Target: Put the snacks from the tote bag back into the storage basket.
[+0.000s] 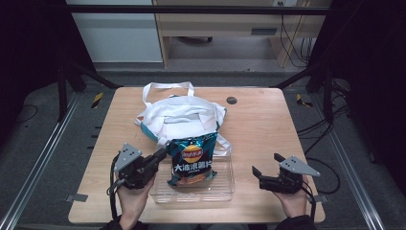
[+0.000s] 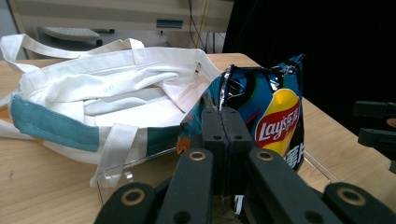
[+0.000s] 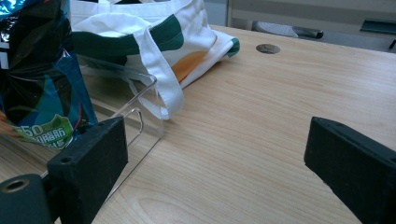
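Note:
A blue Lay's chip bag [image 1: 191,160] stands upright in a clear plastic tray [image 1: 225,191] at the table's front middle. My left gripper [image 1: 162,154] reaches in from the left, shut on the bag's upper left edge. In the left gripper view the two jaws meet at the gripper's tip [image 2: 225,112], with the crinkled foil of the bag [image 2: 275,116] pinched there. My right gripper [image 1: 265,165] rests open to the right of the tray, nothing between its fingers. In the right gripper view its wide-apart jaws [image 3: 219,158] frame bare wood, with the bag [image 3: 37,70] at far left.
A white tote bag [image 1: 182,115] with teal trim lies slumped just behind the tray, its handles spread toward the back. A small round hole [image 1: 231,100] sits in the tabletop at the back right. Bare wood stretches along the table's right side.

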`<control>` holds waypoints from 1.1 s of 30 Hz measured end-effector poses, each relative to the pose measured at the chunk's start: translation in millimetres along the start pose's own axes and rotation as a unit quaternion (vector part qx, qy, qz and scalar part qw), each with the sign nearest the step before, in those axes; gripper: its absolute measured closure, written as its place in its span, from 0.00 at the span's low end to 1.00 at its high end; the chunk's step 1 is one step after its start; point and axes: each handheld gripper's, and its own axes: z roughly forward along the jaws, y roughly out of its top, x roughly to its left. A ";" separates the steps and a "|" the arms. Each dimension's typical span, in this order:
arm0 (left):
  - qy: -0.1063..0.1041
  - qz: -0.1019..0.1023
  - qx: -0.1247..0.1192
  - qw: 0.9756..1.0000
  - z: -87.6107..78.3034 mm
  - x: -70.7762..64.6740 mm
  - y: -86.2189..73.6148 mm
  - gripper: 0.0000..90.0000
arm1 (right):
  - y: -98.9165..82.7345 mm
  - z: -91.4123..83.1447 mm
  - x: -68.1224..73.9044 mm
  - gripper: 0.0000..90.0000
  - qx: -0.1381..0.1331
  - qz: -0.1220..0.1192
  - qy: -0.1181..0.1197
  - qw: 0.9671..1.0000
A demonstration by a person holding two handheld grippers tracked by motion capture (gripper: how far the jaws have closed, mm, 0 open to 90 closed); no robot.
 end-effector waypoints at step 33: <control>0.012 0.062 0.023 0.998 6.5 12.3 -4.2 0.47 | 0.0 -0.4 0.4 0.07 0.001 0.002 0.001 1.000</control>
